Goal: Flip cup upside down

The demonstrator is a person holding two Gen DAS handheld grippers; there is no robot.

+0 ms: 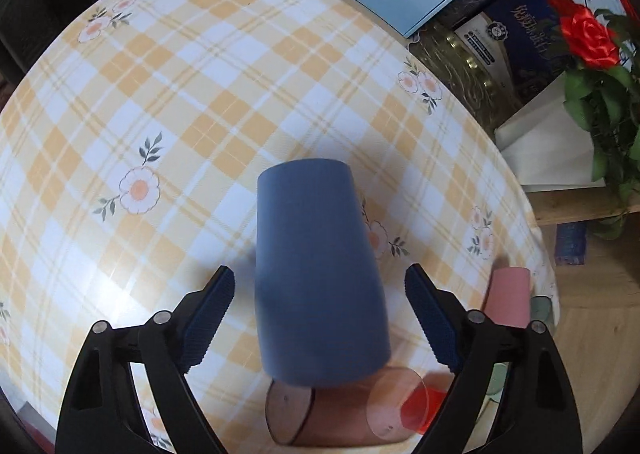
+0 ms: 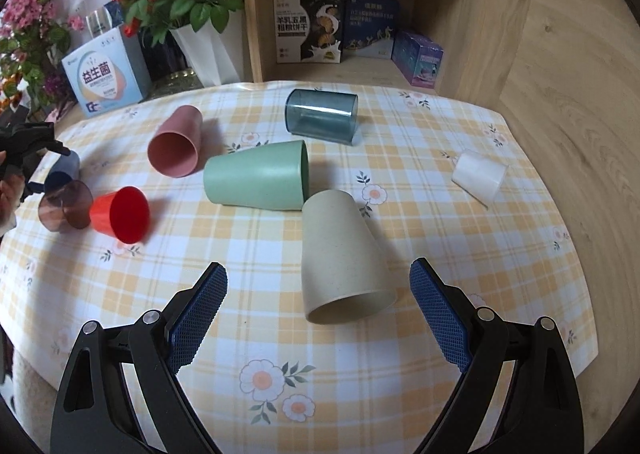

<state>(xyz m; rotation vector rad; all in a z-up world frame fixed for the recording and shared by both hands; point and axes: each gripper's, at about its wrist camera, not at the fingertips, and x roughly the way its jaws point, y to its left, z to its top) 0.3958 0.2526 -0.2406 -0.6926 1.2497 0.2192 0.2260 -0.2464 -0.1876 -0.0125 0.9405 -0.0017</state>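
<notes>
A dark blue cup (image 1: 316,278) stands upside down on the checked tablecloth (image 1: 160,102), between the fingers of my open left gripper (image 1: 320,286); neither finger touches it. It shows small at the far left of the right wrist view (image 2: 64,170). My right gripper (image 2: 318,282) is open, its fingers on either side of a beige cup (image 2: 340,254) lying on its side with its mouth toward me. A green cup (image 2: 256,178), a pink cup (image 2: 176,142), a red cup (image 2: 120,214), a brown clear cup (image 2: 64,206), a blue clear cup (image 2: 320,116) and a white cup (image 2: 478,174) lie on their sides.
A wooden shelf (image 2: 360,14) with boxes stands behind the table. A white vase of red roses (image 2: 208,46) and a carton (image 2: 104,78) stand at the back left. A wooden wall (image 2: 568,94) borders the right side.
</notes>
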